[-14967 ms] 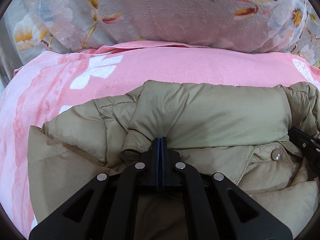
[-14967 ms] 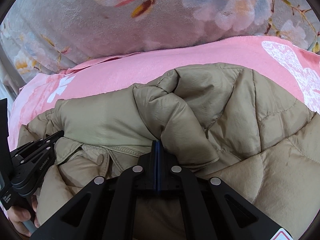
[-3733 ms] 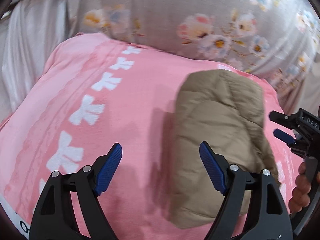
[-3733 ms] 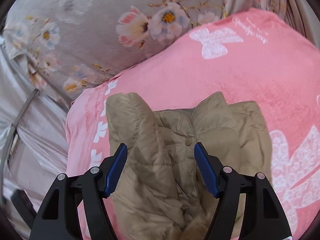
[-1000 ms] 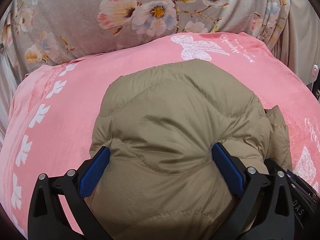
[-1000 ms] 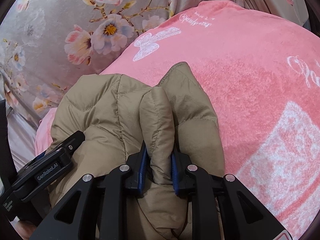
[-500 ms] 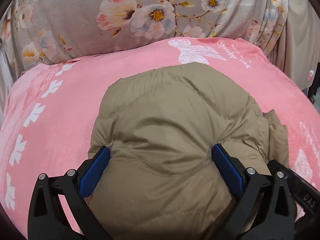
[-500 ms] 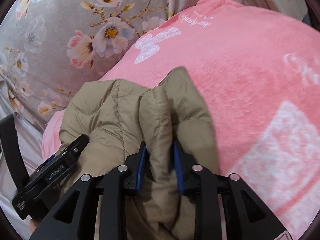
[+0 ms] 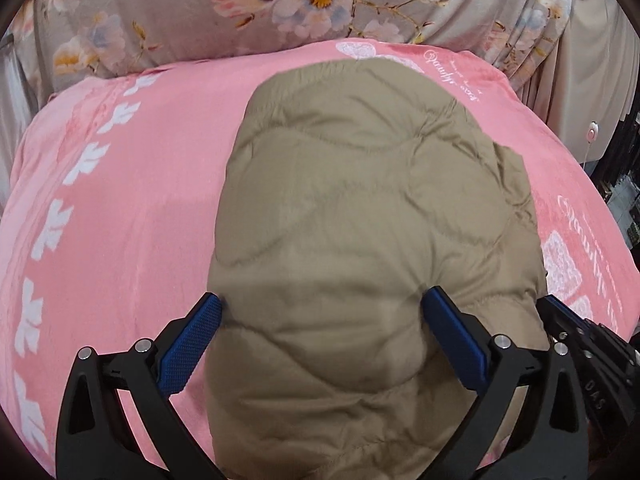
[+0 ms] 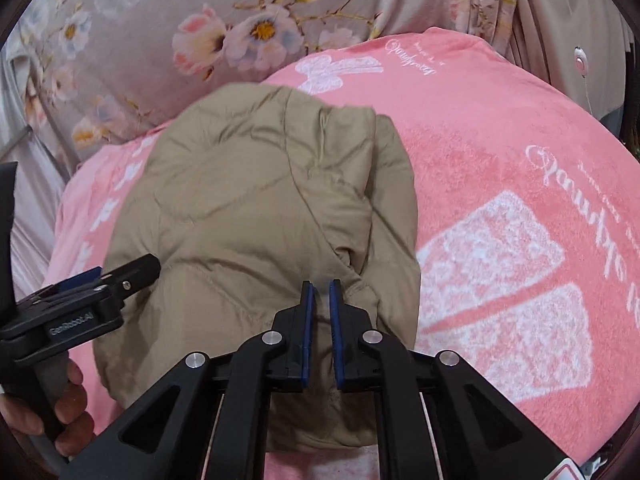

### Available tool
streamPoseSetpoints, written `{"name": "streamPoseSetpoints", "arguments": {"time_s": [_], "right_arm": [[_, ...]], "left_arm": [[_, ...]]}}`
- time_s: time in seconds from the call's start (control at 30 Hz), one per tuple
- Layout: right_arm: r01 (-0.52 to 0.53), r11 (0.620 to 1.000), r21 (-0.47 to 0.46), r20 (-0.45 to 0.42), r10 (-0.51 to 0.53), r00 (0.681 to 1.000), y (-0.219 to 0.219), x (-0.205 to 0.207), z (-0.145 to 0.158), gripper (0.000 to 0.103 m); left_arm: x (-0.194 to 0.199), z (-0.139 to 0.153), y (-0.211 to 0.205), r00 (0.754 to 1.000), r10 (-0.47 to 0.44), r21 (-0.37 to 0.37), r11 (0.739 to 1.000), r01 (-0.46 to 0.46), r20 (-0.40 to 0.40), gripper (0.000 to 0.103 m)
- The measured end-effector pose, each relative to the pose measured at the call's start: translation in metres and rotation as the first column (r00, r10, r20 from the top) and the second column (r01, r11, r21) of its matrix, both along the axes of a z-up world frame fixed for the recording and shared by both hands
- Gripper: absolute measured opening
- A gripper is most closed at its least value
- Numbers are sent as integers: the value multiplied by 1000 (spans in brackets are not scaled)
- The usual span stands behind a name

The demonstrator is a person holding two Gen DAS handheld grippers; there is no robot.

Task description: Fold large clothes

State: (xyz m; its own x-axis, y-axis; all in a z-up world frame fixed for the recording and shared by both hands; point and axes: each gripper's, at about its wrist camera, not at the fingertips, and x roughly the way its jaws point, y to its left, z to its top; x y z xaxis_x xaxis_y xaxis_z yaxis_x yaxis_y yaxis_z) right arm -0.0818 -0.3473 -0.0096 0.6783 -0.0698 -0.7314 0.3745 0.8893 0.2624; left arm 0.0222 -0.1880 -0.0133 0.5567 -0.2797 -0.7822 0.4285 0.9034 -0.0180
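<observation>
A tan quilted puffer jacket point(image 9: 360, 208) lies folded into a thick bundle on the pink blanket point(image 9: 132, 184). My left gripper point(image 9: 324, 312) is open wide, its blue pads on either side of the bundle's near end, pressing into it. In the right wrist view the same jacket point(image 10: 256, 200) lies in front of my right gripper point(image 10: 320, 286), whose jaws stand a narrow gap apart with no fabric between them, just above the bundle's near right edge. The left gripper also shows in the right wrist view point(image 10: 92, 300), held by a hand.
A grey floral cover point(image 9: 280, 4) rises behind the pink blanket. Beige curtains point(image 10: 560, 12) hang at the far right. The blanket has white butterfly and script prints point(image 10: 504, 264) to the right of the jacket.
My right gripper has let go of the jacket fold it was pinching and drawn back a little. The folded bundle has settled flatter on the blanket. My left gripper still straddles it.
</observation>
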Motion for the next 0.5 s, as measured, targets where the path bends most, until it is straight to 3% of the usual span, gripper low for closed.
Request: {"name": "streamPoseSetpoints", "arguments": {"time_s": [0.5], "right_arm": [[21,1000,-3,30,-21,999,4,0,-25,8]], "left_arm": [[-7,-17,-10,995,27,57,998,-32,94,98]]}}
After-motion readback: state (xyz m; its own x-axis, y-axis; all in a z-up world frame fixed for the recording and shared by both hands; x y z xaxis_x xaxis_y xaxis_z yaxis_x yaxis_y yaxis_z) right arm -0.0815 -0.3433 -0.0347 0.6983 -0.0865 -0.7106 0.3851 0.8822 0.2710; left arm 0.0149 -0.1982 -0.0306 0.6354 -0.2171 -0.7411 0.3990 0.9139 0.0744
